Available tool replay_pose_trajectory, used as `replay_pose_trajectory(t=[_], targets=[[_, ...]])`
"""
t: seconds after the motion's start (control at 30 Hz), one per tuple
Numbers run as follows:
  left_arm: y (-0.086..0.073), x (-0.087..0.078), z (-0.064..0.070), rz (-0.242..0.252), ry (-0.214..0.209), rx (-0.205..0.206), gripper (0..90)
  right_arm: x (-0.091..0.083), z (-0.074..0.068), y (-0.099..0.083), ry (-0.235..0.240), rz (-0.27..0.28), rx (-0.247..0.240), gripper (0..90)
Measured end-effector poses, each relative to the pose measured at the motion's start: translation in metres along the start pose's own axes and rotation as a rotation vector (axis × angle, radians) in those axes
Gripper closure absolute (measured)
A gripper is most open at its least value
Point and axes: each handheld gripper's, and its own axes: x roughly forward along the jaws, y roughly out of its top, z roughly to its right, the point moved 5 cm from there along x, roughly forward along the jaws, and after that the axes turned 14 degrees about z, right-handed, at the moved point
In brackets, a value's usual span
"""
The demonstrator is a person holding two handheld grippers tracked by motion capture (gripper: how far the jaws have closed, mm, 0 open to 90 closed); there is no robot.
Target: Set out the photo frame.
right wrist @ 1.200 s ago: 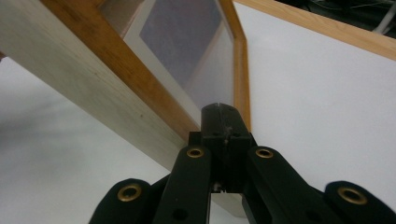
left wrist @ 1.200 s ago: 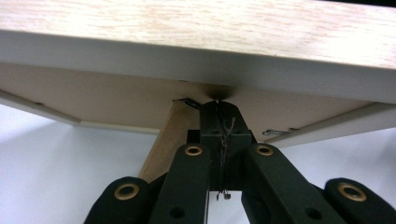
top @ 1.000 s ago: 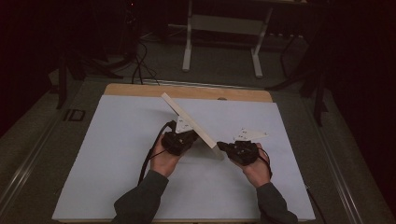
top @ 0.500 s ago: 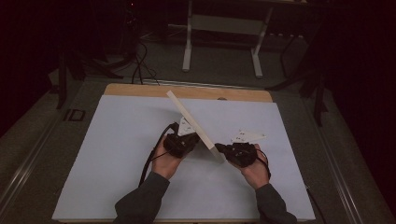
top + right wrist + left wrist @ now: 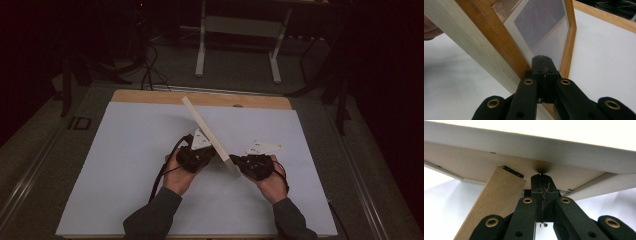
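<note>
Picture frame (image 5: 206, 131) tilted steeper vs 1 s ago, far end raised toward far edge of surface (image 5: 125, 175), near end mid-surface. Left claw (image 5: 196, 156) clamped on back stand (image 5: 496, 202); right claw (image 5: 239, 162) clamped on frame's lower edge. Likely standing it upright; stand not yet deployed.

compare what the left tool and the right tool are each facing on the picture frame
The left tool faces the picture frame's plain brown back, beside its hinged stand. The right tool faces the glazed front, with its wooden border and a pale mat. In the high view the left tool sits at the frame's left side, the right tool at its near end. Both have their jaws together, at the frame.
</note>
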Motion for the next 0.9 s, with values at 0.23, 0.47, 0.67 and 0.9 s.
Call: replay_pose_trajectory(t=[0.23,0.47,0.67,0.9], targets=[[-0.001,0.004,0.0,-0.015,0.013,0.01,90.0,-0.001,-0.002,0.001,0.007,-0.005,-0.004,90.0],[0.0,0.004,-0.001,-0.015,0.011,0.007,90.0,-0.001,-0.003,0.001,0.012,-0.006,-0.004,90.0],[-0.001,0.0,0.001,-0.006,0.006,0.011,90.0,-0.002,-0.005,0.001,0.037,-0.01,-0.006,90.0],[0.003,-0.008,0.006,0.013,0.007,0.032,90.0,-0.005,-0.005,-0.001,0.058,-0.01,0.007,90.0]])
